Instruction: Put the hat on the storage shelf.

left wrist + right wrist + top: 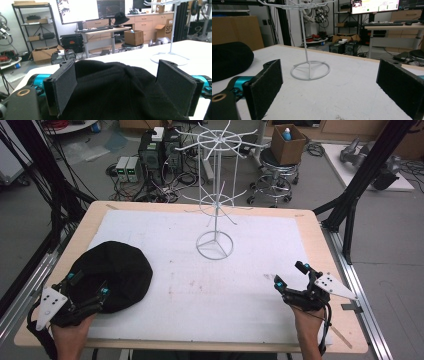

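A black cloth hat (pixel 116 272) lies on the white mat at the table's left front. My left gripper (pixel 87 285) is open, its jaws spread on either side of the hat's near edge; in the left gripper view the black cloth (pixel 117 90) bulges between the two pads (pixel 65 86). A white wire hat stand (pixel 215 195) rises from its ring base (pixel 215 245) at the middle back, and its base (pixel 310 69) shows ahead in the right gripper view. My right gripper (pixel 291 275) is open low over the mat at the right front, with nothing between its jaws.
The white mat (pixel 200 285) covers most of the wooden table (pixel 320 240). Off the far edge stand a stool with a cardboard box (pixel 287 144) and electronics on the floor. A black frame post (pixel 350 215) stands at the right.
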Demonstrator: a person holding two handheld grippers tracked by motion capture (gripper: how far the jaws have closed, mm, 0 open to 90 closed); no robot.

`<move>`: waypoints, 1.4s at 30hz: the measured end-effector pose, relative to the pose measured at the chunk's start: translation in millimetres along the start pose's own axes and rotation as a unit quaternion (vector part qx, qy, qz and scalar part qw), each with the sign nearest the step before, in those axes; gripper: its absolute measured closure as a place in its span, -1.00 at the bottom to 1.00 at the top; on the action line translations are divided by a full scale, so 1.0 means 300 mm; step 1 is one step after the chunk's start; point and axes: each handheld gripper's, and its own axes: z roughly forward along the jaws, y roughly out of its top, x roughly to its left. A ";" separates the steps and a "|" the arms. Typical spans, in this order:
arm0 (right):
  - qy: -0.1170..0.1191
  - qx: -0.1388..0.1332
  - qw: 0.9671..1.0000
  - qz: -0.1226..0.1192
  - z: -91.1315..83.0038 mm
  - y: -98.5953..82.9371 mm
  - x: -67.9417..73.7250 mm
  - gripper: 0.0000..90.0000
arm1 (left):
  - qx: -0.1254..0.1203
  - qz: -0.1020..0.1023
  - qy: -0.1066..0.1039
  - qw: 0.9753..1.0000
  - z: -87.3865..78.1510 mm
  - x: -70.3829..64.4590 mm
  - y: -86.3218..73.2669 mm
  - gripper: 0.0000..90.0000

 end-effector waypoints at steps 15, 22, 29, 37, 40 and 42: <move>-0.002 0.001 1.000 0.006 -0.001 0.000 -0.004 -0.87 | 0.091 0.019 -0.027 0.995 0.132 0.014 0.016 -0.60; -0.002 0.002 1.000 0.006 -0.001 -0.001 -0.004 -0.87 | 0.128 0.034 -0.034 0.991 0.145 0.023 0.017 -0.58; -0.002 0.002 1.000 0.006 -0.001 -0.001 -0.005 -0.87 | 0.168 0.063 -0.041 0.983 0.171 0.010 0.012 -0.53; -0.001 0.003 1.000 0.004 0.001 -0.001 -0.007 -0.87 | 0.186 0.089 -0.024 0.978 0.205 -0.044 0.025 -0.52; -0.001 0.004 1.000 0.007 0.000 -0.001 -0.007 -0.87 | 0.209 0.114 -0.013 0.971 0.240 -0.064 0.021 -0.50; -0.001 0.004 1.000 0.006 -0.001 -0.001 -0.007 -0.87 | 0.219 0.124 -0.009 0.968 0.251 -0.069 0.013 -0.48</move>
